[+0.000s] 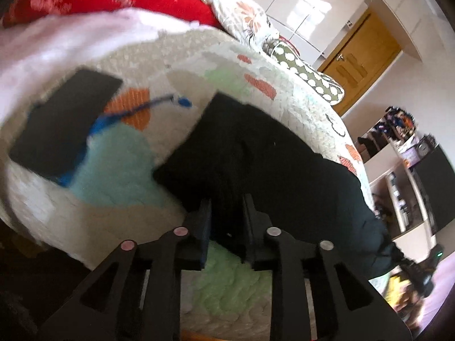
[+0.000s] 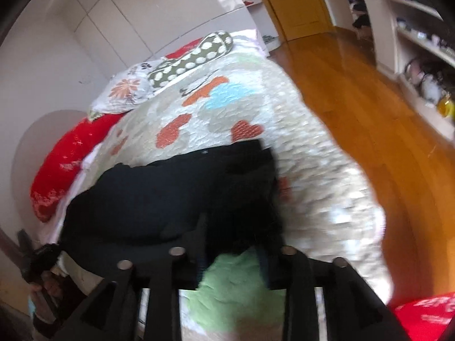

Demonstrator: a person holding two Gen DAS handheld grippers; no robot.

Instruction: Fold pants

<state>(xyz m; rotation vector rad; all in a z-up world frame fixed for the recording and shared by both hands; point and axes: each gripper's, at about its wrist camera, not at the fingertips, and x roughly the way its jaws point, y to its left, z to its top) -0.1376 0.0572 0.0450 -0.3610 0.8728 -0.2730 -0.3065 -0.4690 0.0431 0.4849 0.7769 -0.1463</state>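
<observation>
Lying across the quilted bed [image 1: 159, 213], the black pants [image 1: 264, 153] spread away from both grippers, partly bunched, with one squared end flat on the quilt ahead of the left gripper [image 1: 227, 213] and the rest trailing off to its right toward the bed's edge. The left gripper's two fingers stand close together with a fold of the dark fabric between them; the pads appear to press on it. In the right wrist view the pants [image 2: 159, 196] lie as a dark heap ahead and to the left of the right gripper [image 2: 231, 241], whose fingers stand a little wider with the near edge of the cloth caught between them; the blur leaves it unclear whether the pads truly pinch it. A green patch of the quilt shows just under each gripper.

Ahead and to the left of the left gripper, apart from the pants, a flat black item [image 1: 65, 122] rests on the quilt with a blue cord [image 1: 136, 110] beside it. Farther out lie a red pillow [image 2: 71, 164], a floral pillow [image 2: 125, 91] and a green dotted bolster [image 2: 193, 56]. To the right of the right gripper is the wooden floor [image 2: 369, 130], with a wooden door [image 2: 295, 2] and white shelves [image 2: 415, 42] beyond. A person's hand [image 2: 42, 281] holding the other gripper shows low at the left of that view.
</observation>
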